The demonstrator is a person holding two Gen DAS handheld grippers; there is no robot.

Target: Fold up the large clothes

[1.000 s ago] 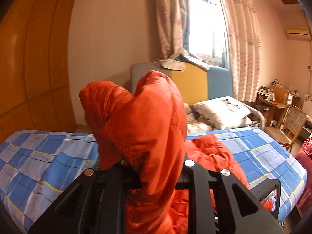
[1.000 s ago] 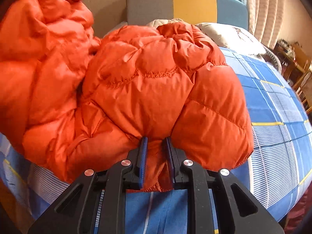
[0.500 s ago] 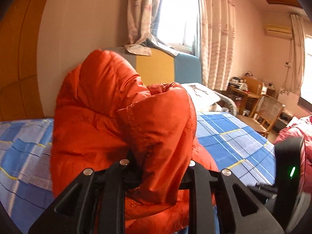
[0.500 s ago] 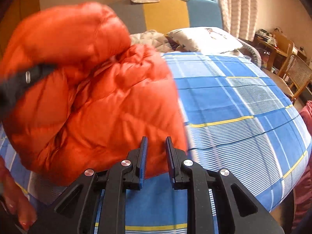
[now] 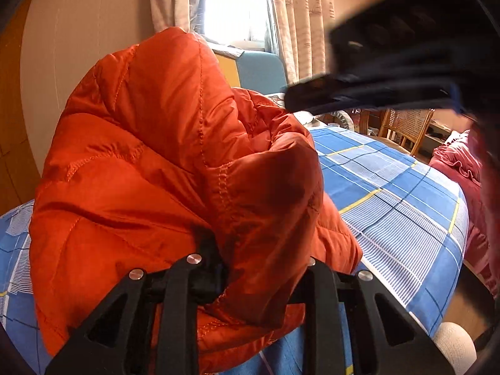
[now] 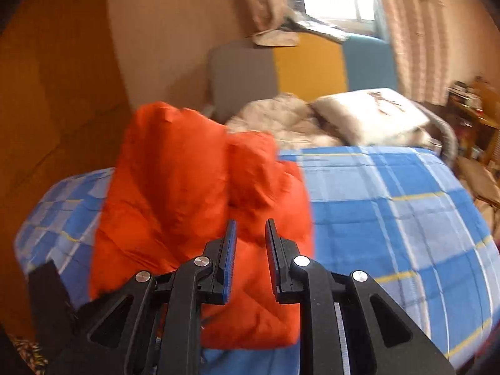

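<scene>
Jacket point(image 6: 200, 218) is on the bed point(image 6: 390, 218), toward its left side in the right wrist view, bunched and part-folded. Long axis runs roughly from the near edge of the bed toward the headboard point(image 6: 300, 68). Far end is lifted into a puffy peak, near end lies flat on the checked cover. Can't tell collar from hem.

Left tool point(image 5: 250, 268): low at the near edge of the bed, pointing up and across it toward the window point(image 5: 234, 3). Clamped on a thick fold of jacket point(image 5: 162, 162); fabric fills the gap between the fingers and drapes over them, so the tips are hidden. The held part stands up in front of the camera.

Right tool point(image 6: 249, 243): above the near edge of the bed, aimed down its length at the pillow point(image 6: 372, 115). Fingers are parted with a narrow gap, nothing between them, blue pads showing. Jacket is behind and below the tips; can't tell if they touch it. In the left wrist view the right tool point(image 5: 315, 97) crosses the upper right as a dark blur, near the jacket's top fold.

Chair point(image 5: 406, 128) is past the bed's far side.
</scene>
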